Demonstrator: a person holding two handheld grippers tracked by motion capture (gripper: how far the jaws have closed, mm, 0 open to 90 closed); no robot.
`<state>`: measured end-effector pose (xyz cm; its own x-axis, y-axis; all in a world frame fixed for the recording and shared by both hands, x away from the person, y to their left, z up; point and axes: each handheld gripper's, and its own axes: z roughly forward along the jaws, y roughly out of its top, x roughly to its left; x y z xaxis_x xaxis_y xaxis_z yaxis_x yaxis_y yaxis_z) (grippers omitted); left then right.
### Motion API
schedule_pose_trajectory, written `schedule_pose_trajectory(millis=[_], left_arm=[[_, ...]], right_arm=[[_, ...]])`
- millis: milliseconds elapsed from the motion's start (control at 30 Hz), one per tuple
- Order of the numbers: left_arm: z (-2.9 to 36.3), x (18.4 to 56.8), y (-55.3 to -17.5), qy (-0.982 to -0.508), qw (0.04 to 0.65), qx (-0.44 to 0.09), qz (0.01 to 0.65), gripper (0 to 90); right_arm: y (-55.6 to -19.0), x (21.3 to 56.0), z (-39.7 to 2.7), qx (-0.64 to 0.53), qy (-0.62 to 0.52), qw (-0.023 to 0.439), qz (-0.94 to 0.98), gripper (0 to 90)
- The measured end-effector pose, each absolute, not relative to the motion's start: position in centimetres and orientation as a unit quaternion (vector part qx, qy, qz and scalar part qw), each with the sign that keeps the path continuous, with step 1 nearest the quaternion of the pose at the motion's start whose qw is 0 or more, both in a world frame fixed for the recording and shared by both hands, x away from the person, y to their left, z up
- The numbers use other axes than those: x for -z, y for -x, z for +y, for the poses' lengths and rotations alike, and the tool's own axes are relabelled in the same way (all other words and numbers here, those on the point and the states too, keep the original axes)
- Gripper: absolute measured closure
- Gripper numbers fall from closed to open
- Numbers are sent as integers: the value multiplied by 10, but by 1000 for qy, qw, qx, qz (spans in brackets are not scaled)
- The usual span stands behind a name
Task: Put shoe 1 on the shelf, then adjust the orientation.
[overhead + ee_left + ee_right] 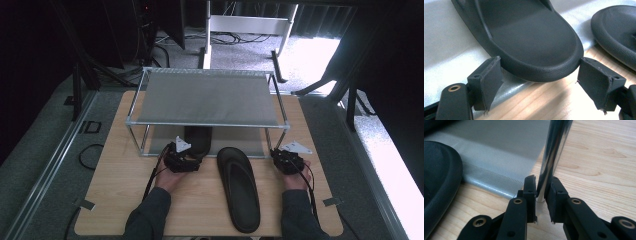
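On the wooden table (120,180), left gripper (539,82) jaws sit wide apart around the heel of the slipper (529,40) on the rack's lower shelf (446,45); right gripper (541,195) is clamped on the rack's front leg (554,150).

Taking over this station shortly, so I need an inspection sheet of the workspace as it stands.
Surface: wooden table, light grain.
Job's things: two-tier metal rack; one slipper on its lower shelf, heel poking out; second slipper on the table.
Clutter: nothing seen.
Grippers: left gripper open, jaws either side of the shelved slipper's heel; right gripper closed on the rack's front leg.
Cables: one trails from each gripper; loose loop on floor.
Surroundings: carpet, stands, desk frame.
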<state>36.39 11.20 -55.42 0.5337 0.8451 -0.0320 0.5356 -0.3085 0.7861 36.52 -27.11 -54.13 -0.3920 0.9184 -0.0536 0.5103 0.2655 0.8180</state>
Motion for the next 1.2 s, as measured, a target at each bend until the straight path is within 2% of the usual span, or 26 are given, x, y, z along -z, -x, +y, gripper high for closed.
schedule_pose_trajectory(millis=[167, 333, 800, 1000, 1067, 1200], left_arm=[[114, 557, -368, -780, 394, -191, 447, 205], [114, 560, -371, -792, 358, -198, 453, 184], [120, 561, -375, -799, 363, -178, 446, 181], [118, 561, -374, -801, 355, -188, 445, 188], [118, 561, -374, -800, 353, -190, 445, 201], [119, 561, -374, -799, 356, -188, 446, 203]], right_arm=[[-365, 541, -271, -372, -478, 274, 747, 780], [-365, 541, -272, -373, -478, 273, 747, 780], [-364, 541, -271, -373, -477, 272, 748, 759], [-364, 541, -272, -374, -476, 272, 748, 756], [-363, 541, -272, -375, -475, 273, 748, 745], [-361, 539, -272, -381, -474, 274, 745, 669]])
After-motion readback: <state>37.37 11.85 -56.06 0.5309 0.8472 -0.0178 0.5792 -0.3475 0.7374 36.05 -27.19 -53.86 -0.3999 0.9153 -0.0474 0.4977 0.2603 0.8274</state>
